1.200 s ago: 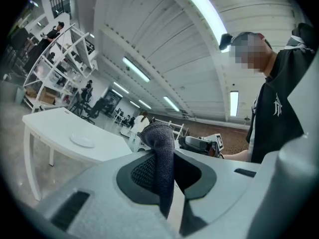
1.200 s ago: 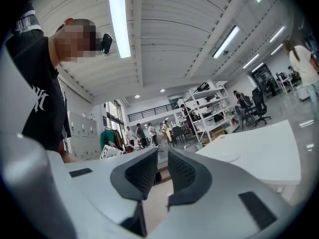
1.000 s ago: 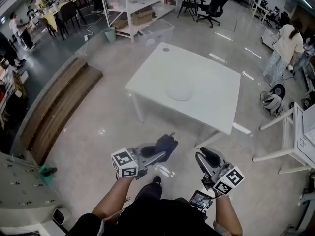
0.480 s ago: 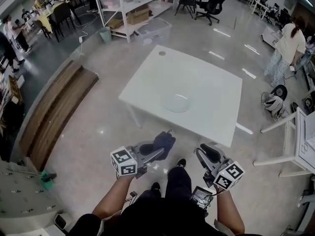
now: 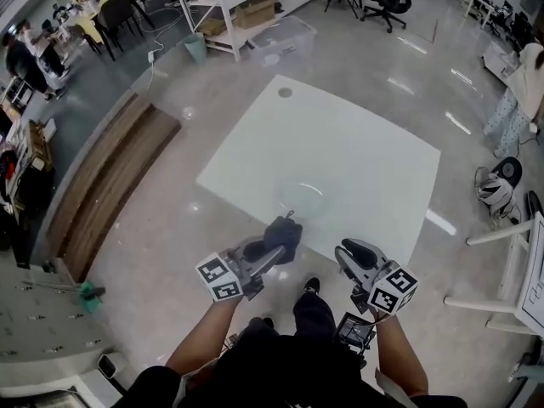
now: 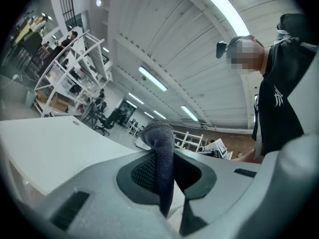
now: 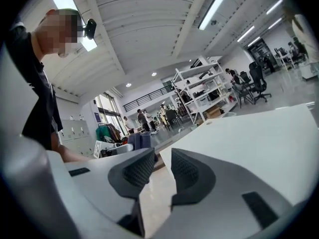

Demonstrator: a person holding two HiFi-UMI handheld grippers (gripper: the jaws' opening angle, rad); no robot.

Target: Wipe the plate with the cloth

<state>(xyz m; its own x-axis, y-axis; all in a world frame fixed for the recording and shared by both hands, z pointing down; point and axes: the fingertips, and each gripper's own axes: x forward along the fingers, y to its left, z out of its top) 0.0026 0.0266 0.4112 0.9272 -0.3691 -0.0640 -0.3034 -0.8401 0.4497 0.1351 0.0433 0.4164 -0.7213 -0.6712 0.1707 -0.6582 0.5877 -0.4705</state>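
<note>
A clear round plate (image 5: 303, 197) lies near the front edge of the white table (image 5: 357, 134). My left gripper (image 5: 274, 246) is shut on a dark blue cloth (image 5: 283, 230), held in the air just short of the plate. In the left gripper view the cloth (image 6: 159, 138) stands pinched between the left gripper's (image 6: 167, 169) black pads, with the table (image 6: 40, 143) behind. My right gripper (image 5: 355, 254) hangs at the table's front edge, right of the cloth. In its own view the right gripper (image 7: 163, 171) holds nothing, its jaws almost together with a thin gap.
I stand on the grey floor at the table's near side. A white shelving unit (image 5: 242, 7) and a clear bin (image 5: 285, 36) stand beyond the table. A wooden platform (image 5: 102, 185) runs along the left. A person (image 5: 520, 92), a bag (image 5: 495, 189) and another desk (image 5: 531, 270) are at the right.
I have walked up to the table, so it and the plate are closer. Both grippers moved forward; the cloth now hovers at the table's front edge. The grips are unchanged.
</note>
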